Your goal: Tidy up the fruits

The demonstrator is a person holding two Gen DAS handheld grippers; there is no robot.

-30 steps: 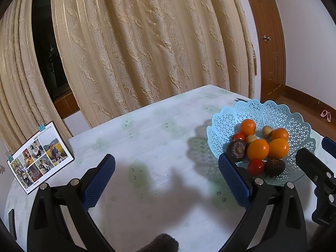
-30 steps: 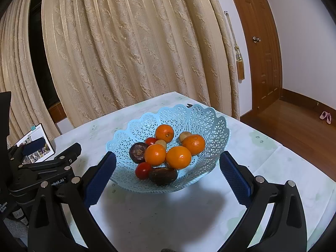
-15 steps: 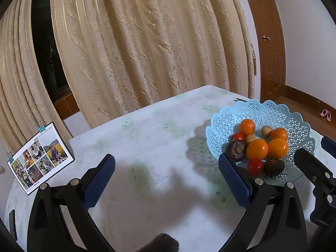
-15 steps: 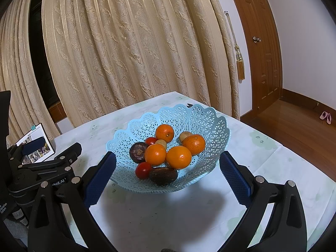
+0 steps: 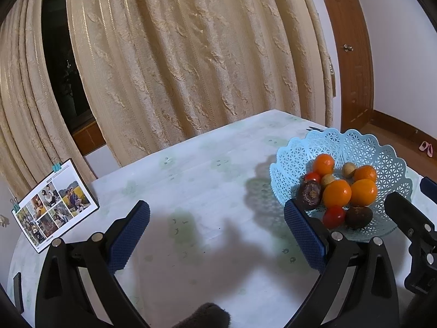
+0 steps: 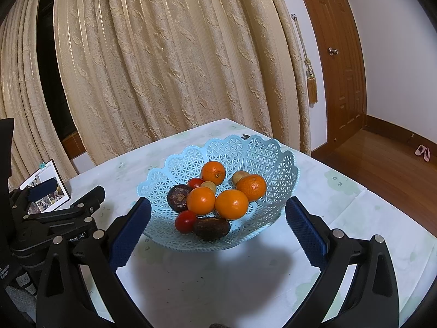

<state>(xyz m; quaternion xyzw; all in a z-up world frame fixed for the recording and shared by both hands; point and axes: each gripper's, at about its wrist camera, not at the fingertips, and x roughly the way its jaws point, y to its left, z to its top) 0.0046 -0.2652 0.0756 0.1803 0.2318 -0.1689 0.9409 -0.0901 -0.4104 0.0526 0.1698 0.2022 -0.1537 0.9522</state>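
A light blue lattice basket (image 6: 245, 150) stands on the table and holds several oranges (image 6: 231, 204), two small red fruits (image 6: 185, 220), two dark brown fruits (image 6: 211, 228) and small tan fruits. In the left wrist view the basket (image 5: 355, 145) lies to the right. My right gripper (image 6: 217, 231) is open and empty, its blue pads either side of the basket's near rim. My left gripper (image 5: 217, 235) is open and empty over bare table left of the basket. It also shows in the right wrist view (image 6: 54, 199).
The table (image 5: 204, 177) has a pale cloth with faint green prints. A photo calendar (image 5: 53, 202) stands at its far left. Beige curtains (image 5: 191, 54) hang behind the table. A wooden door (image 6: 341, 54) and wood floor lie to the right.
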